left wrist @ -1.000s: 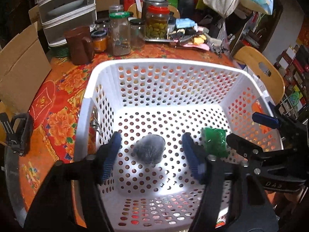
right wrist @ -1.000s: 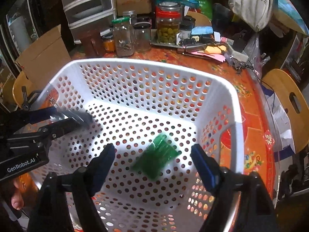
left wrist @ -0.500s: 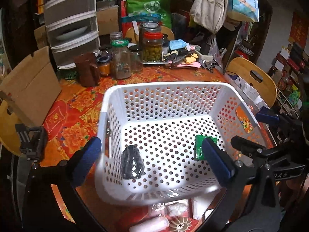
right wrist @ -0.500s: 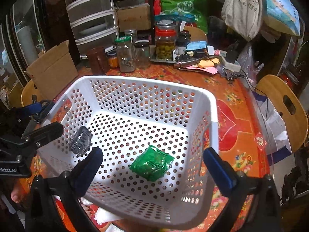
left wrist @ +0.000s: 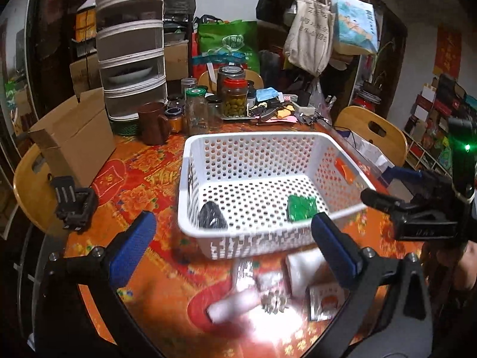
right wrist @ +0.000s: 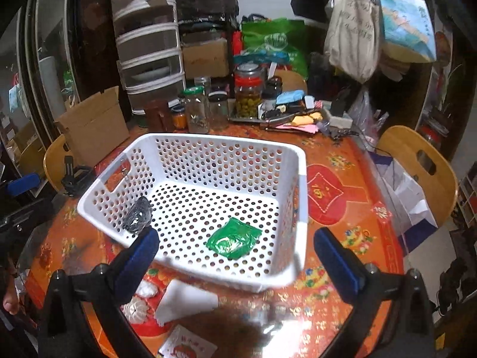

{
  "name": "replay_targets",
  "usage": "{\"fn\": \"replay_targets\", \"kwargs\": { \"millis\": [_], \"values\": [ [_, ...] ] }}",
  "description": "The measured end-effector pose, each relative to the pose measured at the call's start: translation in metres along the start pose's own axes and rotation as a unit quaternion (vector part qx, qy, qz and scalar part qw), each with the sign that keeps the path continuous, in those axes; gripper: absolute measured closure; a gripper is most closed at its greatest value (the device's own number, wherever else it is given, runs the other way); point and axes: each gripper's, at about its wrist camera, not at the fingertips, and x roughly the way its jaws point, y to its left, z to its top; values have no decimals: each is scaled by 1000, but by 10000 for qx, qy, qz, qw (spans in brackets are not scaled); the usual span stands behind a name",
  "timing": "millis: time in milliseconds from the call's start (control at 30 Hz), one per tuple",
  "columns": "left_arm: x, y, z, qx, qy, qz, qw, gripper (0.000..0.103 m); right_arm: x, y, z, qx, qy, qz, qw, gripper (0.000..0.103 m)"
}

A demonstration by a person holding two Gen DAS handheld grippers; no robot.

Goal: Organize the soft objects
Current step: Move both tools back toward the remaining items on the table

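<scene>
Soft green crinkly packet (right wrist: 234, 239) and dark grey fuzzy lump (right wrist: 137, 215) are lying well apart on the floor of the white perforated plastic basket (right wrist: 301, 191), which is sitting on our orange floral bench (right wrist: 342, 226). We are holding the left tool (left wrist: 232, 241) and right tool (right wrist: 235, 256) near the basket's front rim, both spread wide apart, gripping nothing.

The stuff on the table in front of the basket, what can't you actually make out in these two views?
- White roll, left wrist view: motion blur and glare smear it; kind unclear.
- Printed packet, right wrist view: cut off by the bottom edge.
- Dark bundle in the white basket: too small to identify; the basket wall partly hides it in the left view.
- Green packet: label unreadable.
</scene>
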Motion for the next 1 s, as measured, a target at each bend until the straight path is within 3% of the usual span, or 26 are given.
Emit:
{"fn": "replay_targets", "kwargs": {
  "millis": [200, 400, 500, 667, 1000],
  "values": [
    [-34, 1, -48, -112, -199, -106, 9997, 0, -33, 15, -40, -33, -341, -35, 9994, 0],
    [-39, 4, -98, -254, -173, -83, 9995, 0, -52, 22, -90, 202, -563, 104, 9982, 0],
    [-22, 8, -121, -381, 33, -73, 9992, 0, -49, 22, -121, 458, -506, 209, 9975, 0],
    [23, 18, -142, -546, 526, 4, 9971, 0, -18, 35, -153, 410, -7, 361, 9985, 0],
    [92, 21, -156, -711, 1191, -8, 9903, 0, 21, 51, -172, 268, 392, 421, 9980, 3]
  ]
}}
